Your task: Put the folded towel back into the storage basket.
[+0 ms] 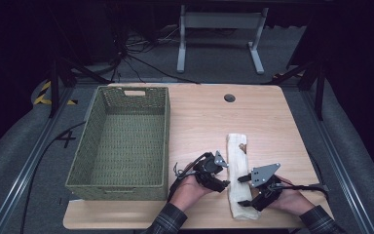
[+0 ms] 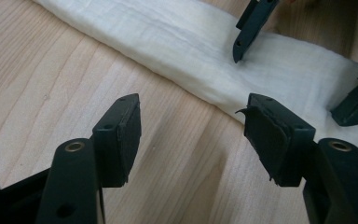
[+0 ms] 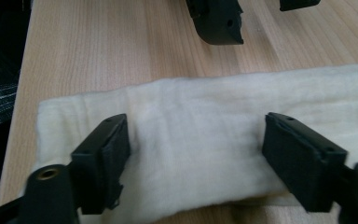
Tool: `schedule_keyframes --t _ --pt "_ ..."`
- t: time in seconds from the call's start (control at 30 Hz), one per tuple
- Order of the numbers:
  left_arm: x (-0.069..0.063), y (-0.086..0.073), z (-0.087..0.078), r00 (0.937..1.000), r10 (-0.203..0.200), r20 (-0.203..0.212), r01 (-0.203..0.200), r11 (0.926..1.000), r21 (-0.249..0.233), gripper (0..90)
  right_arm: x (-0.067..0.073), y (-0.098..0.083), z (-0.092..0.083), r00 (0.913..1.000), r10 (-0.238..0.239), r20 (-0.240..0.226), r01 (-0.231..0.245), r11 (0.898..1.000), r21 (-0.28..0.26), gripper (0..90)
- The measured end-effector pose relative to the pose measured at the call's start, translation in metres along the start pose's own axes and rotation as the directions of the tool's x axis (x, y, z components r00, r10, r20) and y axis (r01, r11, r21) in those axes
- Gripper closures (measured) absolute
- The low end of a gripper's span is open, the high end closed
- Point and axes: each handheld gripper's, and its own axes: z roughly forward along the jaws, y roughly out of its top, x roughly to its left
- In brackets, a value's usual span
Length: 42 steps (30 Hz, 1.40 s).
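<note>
From the high view, the folded cloth (image 1: pixel 237 175) lies just right of the basket (image 1: pixel 121 141), long axis running from the near table edge away toward the far side. Looks like the pick-up step, both grippers closing in on its near half.

Left gripper view: left gripper (image 2: pixel 193 130) is released, jaws apart over bare wood, cloth just beyond.

Right gripper view: right gripper (image 3: pixel 196 149) is spread wide, straddling the cloth, not pinching. Next move probably needs both to clamp on.
</note>
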Motion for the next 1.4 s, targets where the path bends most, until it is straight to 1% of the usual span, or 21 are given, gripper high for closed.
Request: schedule_keyframes --t 0.17,0.2,0.23,0.33,0.37,0.43,0.5,0.6,0.63,0.7,0.83,0.87,0.9,0.93,0.97,1.0,1.03,1.13,1.23,1.27,1.4 --pt "-0.001 0.000 0.000 1.0000 -0.004 0.002 0.004 1.0000 0.006 37.8 0.003 0.000 -0.006 0.9999 -0.010 -0.013 0.010 1.000 0.001 51.7" --pt "-0.001 0.000 0.001 1.0000 0.003 0.002 -0.003 1.0000 0.003 38.0 0.003 -0.001 -0.006 0.9999 -0.010 -0.014 0.010 1.000 0.000 55.5" --pt "-0.001 0.000 0.001 1.0000 0.001 0.004 -0.001 1.0000 -0.001 38.2 0.004 -0.001 -0.007 0.9997 -0.013 -0.019 0.013 1.000 -0.002 61.5" --pt "-0.001 0.001 0.001 1.0000 0.003 0.004 -0.003 1.0000 0.001 38.6 0.004 -0.001 -0.008 0.9996 -0.010 -0.028 0.010 1.000 0.000 74.4" --pt "-0.001 0.001 0.001 1.0000 0.005 0.003 -0.005 1.0000 0.001 38.6 0.004 -0.001 -0.008 0.9994 -0.001 -0.034 0.001 1.000 0.002 77.0" --pt "-0.001 0.002 0.001 1.0000 0.005 0.007 -0.005 1.0000 0.001 38.8 0.003 -0.001 -0.008 0.9991 0.005 -0.042 -0.005 1.000 0.003 79.0" --pt "-0.001 0.003 0.001 0.9999 0.010 -0.001 -0.010 0.9999 -0.002 38.8 0.002 -0.001 -0.009 0.9984 0.019 -0.053 -0.019 1.000 0.003 79.9" --pt "0.000 0.006 0.000 0.9999 0.012 0.000 -0.012 0.9999 -0.003 38.8 0.001 -0.001 -0.009 0.9957 0.031 -0.087 -0.030 1.000 0.005 80.3" --pt "0.000 0.008 0.000 0.9999 0.015 -0.001 -0.015 0.9998 -0.010 38.7 0.002 -0.001 -0.010 0.9954 0.029 -0.091 -0.029 1.000 0.003 80.3" --pt "0.001 0.011 0.000 0.9999 0.014 -0.003 -0.014 0.9998 -0.014 38.7 0.004 -0.001 -0.012 0.9937 0.029 -0.108 -0.030 0.999 -0.011 80.4" --pt "0.003 0.022 -0.001 0.9993 0.034 -0.014 -0.034 0.9990 -0.029 37.7 0.008 0.000 -0.019 0.9905 0.025 -0.135 -0.030 0.999 -0.038 80.3" --pt "0.003 0.022 -0.001 0.9993 0.034 -0.014 -0.034 0.9990 -0.029 37.6 0.008 0.000 -0.019 0.9905 0.025 -0.135 -0.030 0.999 -0.038 80.3" --pt "0.003 0.026 -0.001 0.9991 0.038 -0.019 -0.039 0.9988 -0.029 37.6 0.009 0.000 -0.019 0.9904 0.020 -0.137 -0.025 0.999 -0.038 80.3" --pt "0.005 0.033 0.001 0.9984 0.055 -0.012 -0.056 0.9978 -0.035 37.4 0.012 -0.001 -0.020 0.9890 0.020 -0.147 -0.025 0.999 -0.033 80.3" --pt "0.006 0.036 0.003 0.9978 0.064 -0.014 -0.064 0.9974 -0.032 37.3 0.013 -0.001 -0.021 0.9888 0.019 -0.148 -0.024 0.999 -0.033 80.3" --pt "0.006 0.036 0.003 0.9978 0.064 -0.014 -0.064 0.9974 -0.032 37.1 0.014 -0.002 -0.021 0.9887 0.016 -0.149 -0.021 0.999 -0.032 80.3" --pt "0.008 0.041 0.005 0.9969 0.077 -0.016 -0.078 0.9966 -0.028 37.1 0.014 -0.002 -0.021 0.9887 0.016 -0.149 -0.021 0.999 -0.032 80.3" --pt "0.015 0.052 0.012 0.9947 0.099 -0.027 -0.100 0.9946 -0.028 36.0 0.016 -0.003 -0.022 0.9883 0.013 -0.152 -0.018 0.999 -0.031 80.2" --pt "0.026 0.061 0.018 0.9937 0.108 -0.029 -0.109 0.9936 -0.030 36.0 0.016 -0.003 -0.022 0.9878 0.013 -0.155 -0.017 0.999 -0.030 80.2" --pt "0.029 0.064 0.021 0.9941 0.105 -0.028 -0.106 0.9939 -0.029 35.9 0.016 -0.003 -0.022 0.9875 0.013 -0.157 -0.018 0.999 -0.030 80.2" --pt "0.043 0.071 0.035 0.9930 0.116 -0.021 -0.117 0.9930 -0.019 34.9 0.016 -0.003 -0.021 0.9863 0.017 -0.164 -0.021 1.000 -0.023 80.1"
